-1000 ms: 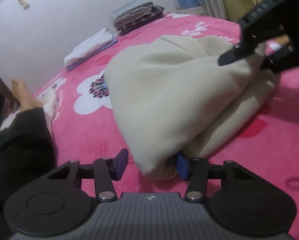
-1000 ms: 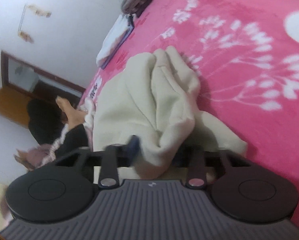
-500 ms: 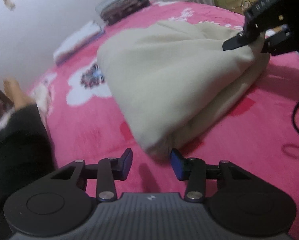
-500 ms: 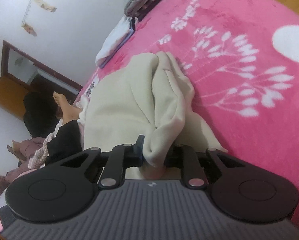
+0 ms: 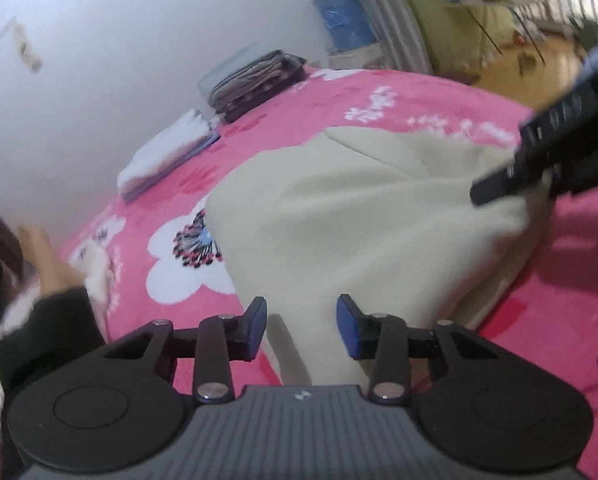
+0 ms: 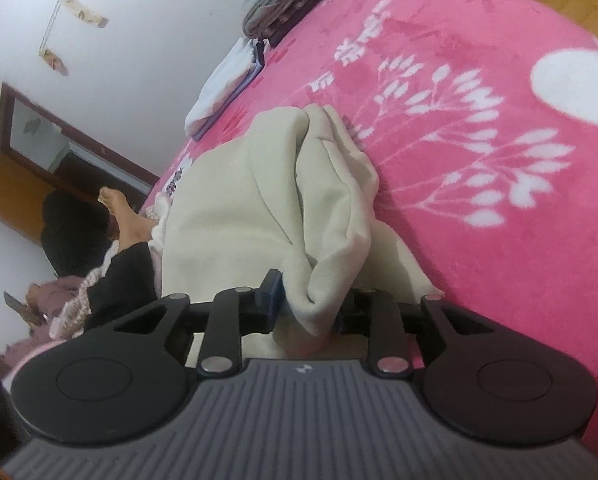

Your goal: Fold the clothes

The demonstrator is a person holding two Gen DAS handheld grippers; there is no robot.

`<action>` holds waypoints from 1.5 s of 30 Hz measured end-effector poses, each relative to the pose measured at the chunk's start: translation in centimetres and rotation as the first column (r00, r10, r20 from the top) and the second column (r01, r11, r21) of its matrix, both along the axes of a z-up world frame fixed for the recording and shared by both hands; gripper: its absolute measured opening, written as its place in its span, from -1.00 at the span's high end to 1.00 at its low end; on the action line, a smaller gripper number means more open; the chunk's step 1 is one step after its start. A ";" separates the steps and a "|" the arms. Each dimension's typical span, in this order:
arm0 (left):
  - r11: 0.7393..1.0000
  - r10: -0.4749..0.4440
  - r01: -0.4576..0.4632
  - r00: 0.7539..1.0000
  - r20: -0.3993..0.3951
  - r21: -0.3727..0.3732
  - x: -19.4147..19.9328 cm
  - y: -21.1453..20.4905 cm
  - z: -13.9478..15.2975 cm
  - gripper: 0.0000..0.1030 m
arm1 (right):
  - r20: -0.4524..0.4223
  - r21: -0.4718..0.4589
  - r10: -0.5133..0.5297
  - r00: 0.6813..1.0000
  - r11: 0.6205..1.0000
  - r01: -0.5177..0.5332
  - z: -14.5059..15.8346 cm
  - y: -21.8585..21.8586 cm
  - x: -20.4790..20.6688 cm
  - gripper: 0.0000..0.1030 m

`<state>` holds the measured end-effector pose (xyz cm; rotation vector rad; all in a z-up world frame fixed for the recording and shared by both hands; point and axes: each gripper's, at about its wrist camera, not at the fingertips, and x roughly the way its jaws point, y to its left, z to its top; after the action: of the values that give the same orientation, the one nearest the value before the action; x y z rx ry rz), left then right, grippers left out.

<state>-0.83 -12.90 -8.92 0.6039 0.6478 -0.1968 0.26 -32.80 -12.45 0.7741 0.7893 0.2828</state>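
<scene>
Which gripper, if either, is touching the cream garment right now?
Touching: the right gripper only. The right wrist view shows it shut on a bunch of the cream garment. The left gripper is open, nothing clamped; that view doesn't settle contact.

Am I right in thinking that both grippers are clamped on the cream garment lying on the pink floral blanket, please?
Not quite: only the right gripper is clamped on the cream garment, as the right wrist view shows. In the left wrist view the left gripper is open, its blue pads apart with no cloth pinched between them. The garment does lie on the pink floral blanket.
</scene>
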 end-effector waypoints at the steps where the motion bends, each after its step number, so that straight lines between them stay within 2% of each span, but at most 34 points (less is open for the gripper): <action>1: 1.000 -0.007 0.007 1.000 0.002 0.010 -0.1 -0.1 -0.1 0.38 | 0.008 -0.034 -0.003 1.000 0.999 0.003 0.5 0.1 -0.4 0.40; 4: 1.000 -0.008 0.008 1.000 -0.008 0.030 0.0 -0.3 -0.6 0.38 | 0.058 -0.214 -0.019 0.998 0.976 0.031 2.6 0.9 -2.0 0.11; 7: 0.999 -0.007 0.008 1.000 -0.022 0.037 0.4 -0.2 -0.8 0.38 | 0.156 -0.438 -0.026 0.987 0.894 0.093 4.8 2.5 -4.1 0.11; 9: 0.998 -0.013 0.015 1.000 -0.021 0.059 0.3 -0.4 -1.1 0.38 | 0.245 -0.553 -0.005 0.969 0.821 0.144 5.9 3.7 -5.4 0.25; 11: 0.995 -0.029 0.030 1.000 -0.012 0.096 0.0 -0.8 -1.4 0.38 | 0.316 -0.577 0.050 0.947 0.803 0.150 6.6 4.3 -6.0 0.60; 12: 0.993 -0.037 0.037 0.999 -0.006 0.110 -0.1 -1.0 -1.5 0.38 | 0.340 -0.587 0.078 0.937 0.796 0.146 6.8 4.6 -6.2 0.63; 13: 0.992 -0.044 0.044 0.999 -0.001 0.121 -0.2 -1.2 -1.6 0.38 | 0.324 -0.596 0.106 0.940 0.795 0.115 6.4 4.9 -5.8 0.68; 15: 0.988 -0.058 0.056 0.998 0.010 0.145 -0.4 -1.6 -1.9 0.38 | 0.182 -0.632 0.133 0.974 0.775 0.013 4.1 5.3 -3.8 0.75; 16: 0.987 -0.059 0.056 0.998 0.014 0.150 -0.5 -1.8 -2.0 0.40 | 0.110 -0.636 0.122 0.987 0.771 -0.024 2.9 5.3 -2.8 0.75; 18: 0.989 -0.047 0.043 0.999 0.022 0.144 -0.4 -2.0 -2.1 0.46 | 0.068 -0.612 0.093 0.993 0.790 -0.032 2.0 4.7 -1.7 0.76; 20: 0.992 -0.038 0.033 0.999 0.033 0.121 -0.5 -1.9 -2.2 0.46 | 0.058 -0.585 0.079 0.995 0.810 -0.030 2.3 4.0 -1.3 0.76; 23: 0.994 -0.040 0.033 0.997 0.063 0.101 -0.8 -1.5 -2.5 0.47 | 0.057 -0.579 0.070 0.996 0.815 -0.024 2.4 3.8 -1.7 0.76; 26: 0.997 -0.041 0.035 0.996 0.084 0.063 -1.1 -0.8 -2.5 0.47 | 0.111 -0.594 0.069 0.991 0.804 0.010 4.2 4.7 -3.0 0.75; 28: 0.999 -0.035 0.033 0.995 0.090 0.025 -1.2 -0.2 -2.5 0.47 | 0.212 -0.595 0.126 0.969 0.804 0.025 6.3 5.5 -4.1 0.75; 30: 0.999 -0.032 0.032 0.995 0.093 -0.006 -1.2 0.2 -2.4 0.47 | 0.265 -0.628 0.201 0.943 0.778 0.011 8.0 7.1 -4.6 0.75; 31: 0.999 -0.034 0.035 0.995 0.094 -0.016 -1.2 0.4 -2.4 0.47 | 0.254 -0.659 0.232 0.939 0.752 -0.008 8.1 8.1 -4.3 0.75; 33: 0.998 -0.045 0.049 0.994 0.096 -0.039 -1.2 0.8 -2.3 0.44 | 0.178 -0.714 0.273 0.945 0.697 -0.067 6.6 9.8 -3.1 0.76; 34: 0.996 -0.059 0.065 0.994 0.087 -0.063 -1.3 1.1 -2.3 0.44 | 0.097 -0.731 0.277 0.956 0.671 -0.121 4.7 10.4 -2.2 0.76; 35: 0.995 -0.063 0.070 0.994 0.093 -0.075 -1.3 1.3 -2.3 0.44 | 0.051 -0.741 0.275 0.960 0.655 -0.148 2.8 10.5 -1.7 0.76; 36: 0.994 -0.065 0.073 0.993 0.102 -0.083 -1.4 1.5 -2.4 0.44 | 0.072 -0.744 0.261 0.963 0.657 -0.123 1.6 10.3 -1.8 0.76; 37: 0.993 -0.067 0.076 0.992 0.108 -0.085 -1.5 1.6 -2.5 0.44 | 0.075 -0.731 0.252 0.965 0.672 -0.118 1.8 10.0 -1.8 0.76; 39: 0.993 -0.072 0.083 0.990 0.121 -0.087 -1.6 1.9 -2.7 0.44 | 0.028 -0.712 0.233 0.972 0.688 -0.145 3.3 9.9 -1.0 0.76; 41: 0.992 -0.074 0.086 0.989 0.126 -0.093 -1.7 2.1 -2.7 0.44 | 0.022 -0.727 0.233 0.972 0.672 -0.145 5.0 10.6 -1.0 0.74; 44: 0.990 -0.072 0.086 0.990 0.120 -0.115 -1.5 2.2 -2.5 0.43 | 0.109 -0.709 0.302 0.947 0.692 -0.139 7.5 12.1 -2.6 0.75; 45: 0.989 -0.071 0.085 0.990 0.119 -0.122 -1.5 2.3 -2.4 0.33 | 0.079 -0.715 0.326 0.942 0.677 -0.175 6.9 12.6 -2.5 0.76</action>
<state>-2.33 -10.64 -11.28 0.5144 0.4975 -0.2730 -2.23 -20.21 -5.59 -0.1008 0.7319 0.2737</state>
